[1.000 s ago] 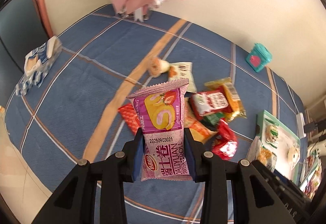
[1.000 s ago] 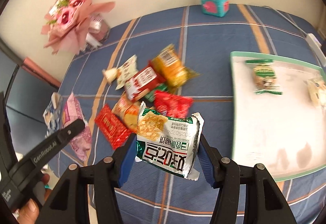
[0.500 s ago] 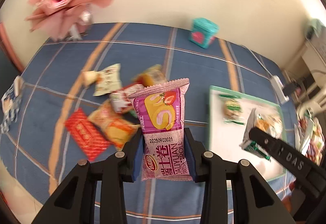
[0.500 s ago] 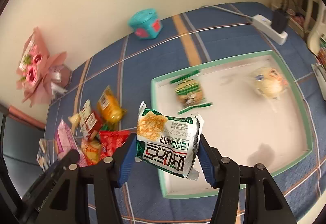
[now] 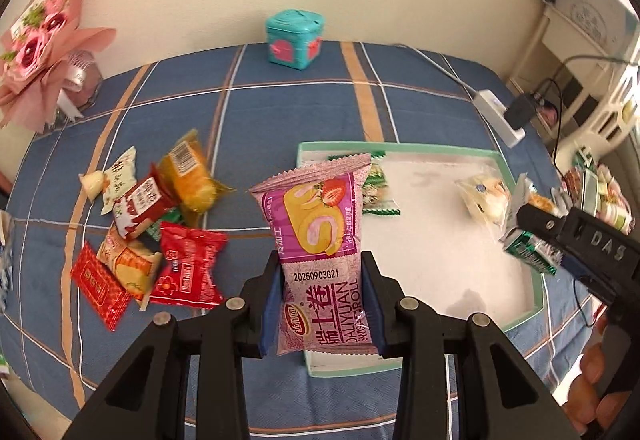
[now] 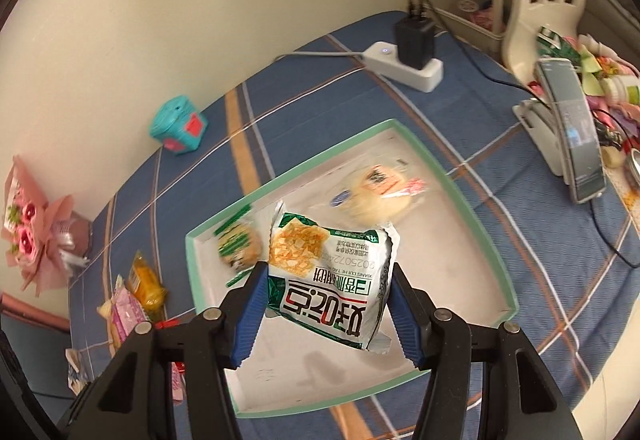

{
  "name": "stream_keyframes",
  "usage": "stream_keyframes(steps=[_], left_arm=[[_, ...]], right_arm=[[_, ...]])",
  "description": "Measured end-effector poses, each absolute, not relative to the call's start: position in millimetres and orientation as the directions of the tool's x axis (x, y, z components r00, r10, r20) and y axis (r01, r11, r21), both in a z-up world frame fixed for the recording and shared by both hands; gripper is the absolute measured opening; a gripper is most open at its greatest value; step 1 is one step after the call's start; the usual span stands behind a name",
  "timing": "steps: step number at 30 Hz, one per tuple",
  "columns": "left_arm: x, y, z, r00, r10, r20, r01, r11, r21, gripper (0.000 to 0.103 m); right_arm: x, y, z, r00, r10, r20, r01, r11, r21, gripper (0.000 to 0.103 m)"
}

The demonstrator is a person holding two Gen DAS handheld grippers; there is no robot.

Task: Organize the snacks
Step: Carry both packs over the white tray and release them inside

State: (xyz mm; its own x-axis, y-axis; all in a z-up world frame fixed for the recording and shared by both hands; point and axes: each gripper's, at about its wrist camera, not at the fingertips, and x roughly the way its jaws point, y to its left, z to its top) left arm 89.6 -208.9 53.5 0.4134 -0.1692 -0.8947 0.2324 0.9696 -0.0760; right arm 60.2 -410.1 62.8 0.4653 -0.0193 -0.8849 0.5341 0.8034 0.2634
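My left gripper (image 5: pixel 322 300) is shut on a pink swiss roll packet (image 5: pixel 320 240), held upright over the near left corner of the green-rimmed white tray (image 5: pixel 520 314). My right gripper (image 6: pixel 326 310) is shut on a green and white cracker packet (image 6: pixel 332 280), hanging above the middle of the same tray (image 6: pixel 452 184). Inside the tray lie a green-striped snack (image 6: pixel 236 252) and a clear-wrapped bun (image 6: pixel 372 196). In the left wrist view the right gripper (image 5: pixel 532 236) and its green packet (image 5: pixel 528 248) show at the tray's right edge. Several loose snacks (image 5: pixel 160 224) are heaped on the blue plaid cloth left of the tray.
A teal box (image 5: pixel 294 40) stands by the back wall, with a pink bouquet (image 5: pixel 44 52) at the far left. A white power strip (image 6: pixel 404 64) with a black plug and cables lies behind the tray. A phone on a stand (image 6: pixel 572 128) and a white rack sit at the right.
Both grippers have swung right from above the snack pile to over the tray, each still carrying its packet. The tray now fills the right wrist view.
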Motion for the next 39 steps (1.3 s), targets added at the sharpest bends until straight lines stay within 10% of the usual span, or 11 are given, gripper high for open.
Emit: stream_keyframes(steps=[39], left_arm=[[101.0, -254.9, -33.2, 0.222, -0.102, -0.970, 0.301, 0.953, -0.032, 0.038]], right_arm=[[68.0, -444.7, -27.7, 0.178, -0.040, -0.983, 0.611, 0.788, 0.079, 0.060]])
